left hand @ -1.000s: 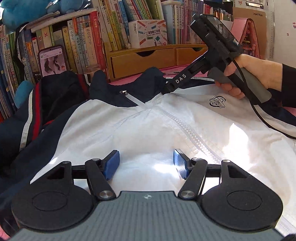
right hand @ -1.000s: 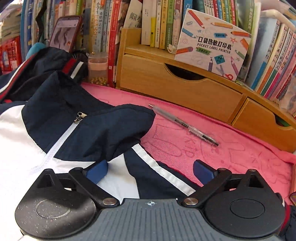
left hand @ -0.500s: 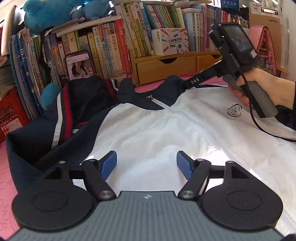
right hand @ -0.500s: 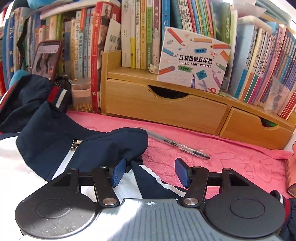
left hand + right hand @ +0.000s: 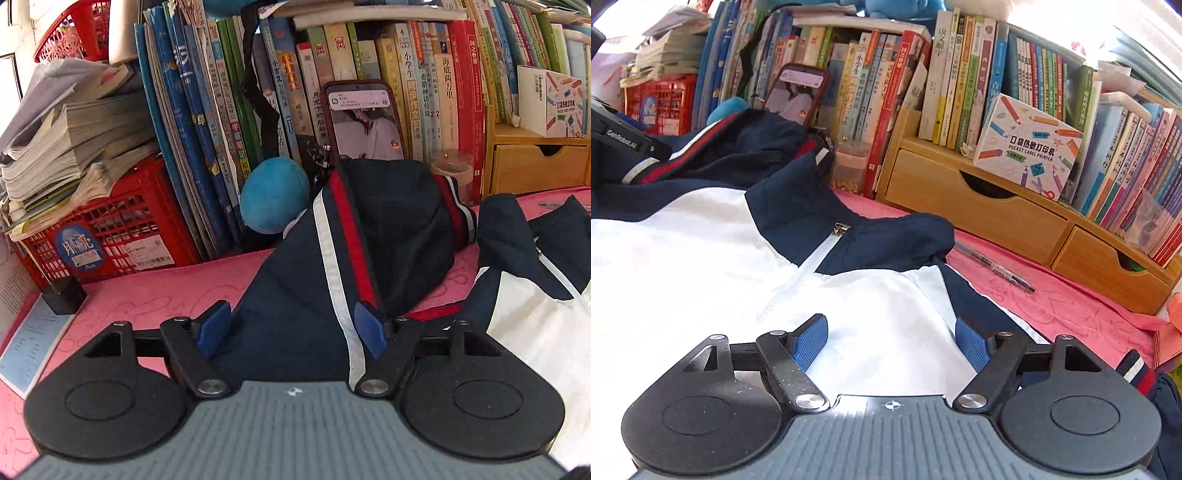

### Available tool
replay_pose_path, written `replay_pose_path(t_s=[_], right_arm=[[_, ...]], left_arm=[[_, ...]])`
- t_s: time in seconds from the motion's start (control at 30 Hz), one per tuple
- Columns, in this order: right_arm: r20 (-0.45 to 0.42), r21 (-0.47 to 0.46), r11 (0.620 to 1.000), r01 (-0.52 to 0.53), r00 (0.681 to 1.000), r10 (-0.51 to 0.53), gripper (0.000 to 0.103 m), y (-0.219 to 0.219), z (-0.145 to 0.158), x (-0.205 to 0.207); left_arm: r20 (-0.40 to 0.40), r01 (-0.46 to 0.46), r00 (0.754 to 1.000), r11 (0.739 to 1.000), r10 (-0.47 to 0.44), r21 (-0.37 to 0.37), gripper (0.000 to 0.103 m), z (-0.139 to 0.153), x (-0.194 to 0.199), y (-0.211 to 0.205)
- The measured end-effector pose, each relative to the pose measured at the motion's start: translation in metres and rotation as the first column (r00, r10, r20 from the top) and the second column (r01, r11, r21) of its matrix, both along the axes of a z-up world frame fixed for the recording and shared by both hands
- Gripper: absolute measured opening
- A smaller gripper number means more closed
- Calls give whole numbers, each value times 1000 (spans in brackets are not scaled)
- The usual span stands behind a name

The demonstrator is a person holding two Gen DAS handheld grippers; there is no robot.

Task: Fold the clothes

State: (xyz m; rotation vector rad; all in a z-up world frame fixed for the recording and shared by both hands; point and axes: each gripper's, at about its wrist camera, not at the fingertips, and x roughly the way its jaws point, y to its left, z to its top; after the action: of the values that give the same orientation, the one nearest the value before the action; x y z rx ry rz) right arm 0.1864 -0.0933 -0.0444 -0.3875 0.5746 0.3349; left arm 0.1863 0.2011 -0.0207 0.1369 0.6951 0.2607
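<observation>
Sleeve pick-up stage of jacket fold, nothing gripped.

Left gripper (image 5: 291,328) spread wide, straddling navy sleeve (image 5: 332,266) with white and red stripe; right gripper (image 5: 892,341) spread wide above white chest of jacket (image 5: 701,266), zipper just ahead. Judged next: close left fingers on sleeve, carry across chest toward right gripper. Beneath and ahead, pink towel (image 5: 166,291) as work surface; pen (image 5: 997,267) ahead-right of right gripper. Farthest back: propped phone (image 5: 364,122), books (image 5: 960,85), wooden drawers (image 5: 979,210).
</observation>
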Motion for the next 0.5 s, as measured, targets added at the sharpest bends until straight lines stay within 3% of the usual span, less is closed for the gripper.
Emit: replay_pose_path(t_s=[0.03,0.13,0.3,0.5], right_arm=[[1,-6,1000,1,1000,-1,77,1,-1,0],[7,-12,1000,5,1000,-5,79,2,-1,0],[3,-5,1000,15,1000,-15,83,-1,-3,3],[-12,13,1000,21,1000,-21,85,-5,-3,7]], left_arm=[[-13,-5,1000,1000,5,7,38,-5,0,0],[-6,-35,999,999,35,41,18,-7,-12,4],[12,-118,993,988,118,99,15,-5,-40,24],[-11,-279,960,957,280,77,16,1,-93,80]])
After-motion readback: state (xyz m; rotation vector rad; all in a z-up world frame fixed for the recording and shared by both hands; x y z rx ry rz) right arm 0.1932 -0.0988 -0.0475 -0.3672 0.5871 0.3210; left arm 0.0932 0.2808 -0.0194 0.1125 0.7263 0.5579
